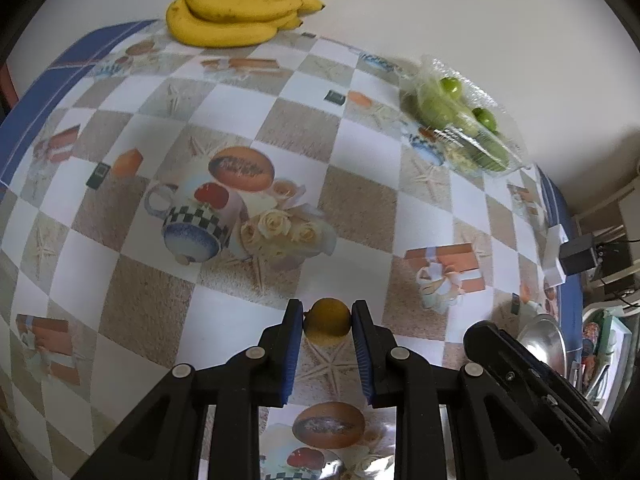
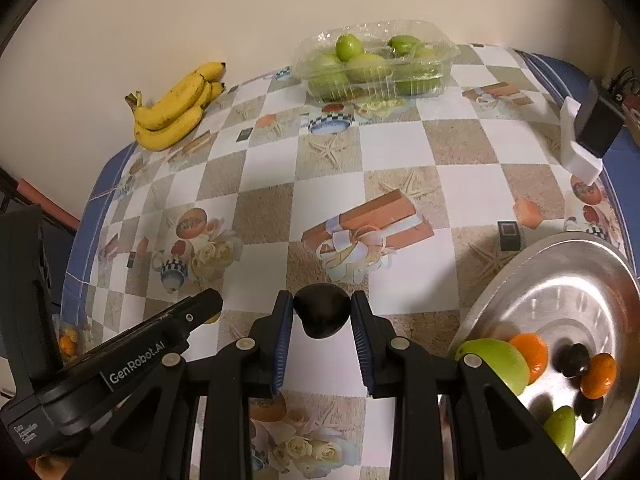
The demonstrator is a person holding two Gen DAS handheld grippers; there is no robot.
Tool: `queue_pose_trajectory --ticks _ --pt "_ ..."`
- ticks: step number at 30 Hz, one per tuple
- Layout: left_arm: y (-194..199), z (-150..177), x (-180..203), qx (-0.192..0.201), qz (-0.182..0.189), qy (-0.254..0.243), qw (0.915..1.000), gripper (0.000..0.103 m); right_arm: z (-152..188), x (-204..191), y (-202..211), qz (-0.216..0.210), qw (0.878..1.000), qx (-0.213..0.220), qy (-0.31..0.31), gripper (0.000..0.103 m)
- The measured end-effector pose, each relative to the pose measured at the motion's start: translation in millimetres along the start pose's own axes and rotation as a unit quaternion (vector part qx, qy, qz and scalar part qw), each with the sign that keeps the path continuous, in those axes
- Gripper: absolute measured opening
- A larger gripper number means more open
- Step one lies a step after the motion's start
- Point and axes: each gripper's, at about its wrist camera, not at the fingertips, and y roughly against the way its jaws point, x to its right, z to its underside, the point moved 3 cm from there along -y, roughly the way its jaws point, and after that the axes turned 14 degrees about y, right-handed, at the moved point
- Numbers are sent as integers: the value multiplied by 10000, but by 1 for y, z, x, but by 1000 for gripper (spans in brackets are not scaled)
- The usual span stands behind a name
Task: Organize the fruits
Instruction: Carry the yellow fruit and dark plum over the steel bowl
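**Both grippers gripping fruit above the checkered surface**

Left gripper (image 1: 327, 322): jaws closed partway onto a small yellow-brown fruit (image 1: 327, 321), pinched at the fingertips, above the patterned surface (image 1: 224, 96). Right gripper (image 2: 322, 316): jaws likewise closed partway onto a dark, nearly black fruit (image 2: 321, 315), blue pads pressed against both its sides.

Far left, against the wall: a bunch of bananas (image 1: 236, 14), lying on the surface edge. Far right in the left wrist view, far centre in the right wrist view: a clear plastic container (image 2: 376, 62), lid off, filled with green fruits (image 2: 368, 66).

Near right: a metal bowl (image 2: 568, 264), holding a large green fruit (image 2: 500, 362), two oranges (image 2: 532, 354), some dark fruits (image 2: 574, 360) and another green fruit at its near edge. Beyond the bowl, at the right edge of the surface: a black box on a white stand (image 2: 598, 126).
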Motion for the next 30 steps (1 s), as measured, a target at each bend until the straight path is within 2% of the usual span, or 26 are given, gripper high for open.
queue_pose_trajectory --ticks 4,17,30 --pt "12 1 5 96 112 -56 9999 27 0 1 9 23 10000 50 -13 31" --pt "37 11 21 319 130 -346 9988 27 15 11 28 194 9997 -7 -158 31" --pt "49 38 43 235 301 -701 9968 27 41 37 56 552 9974 -73 -455 31"
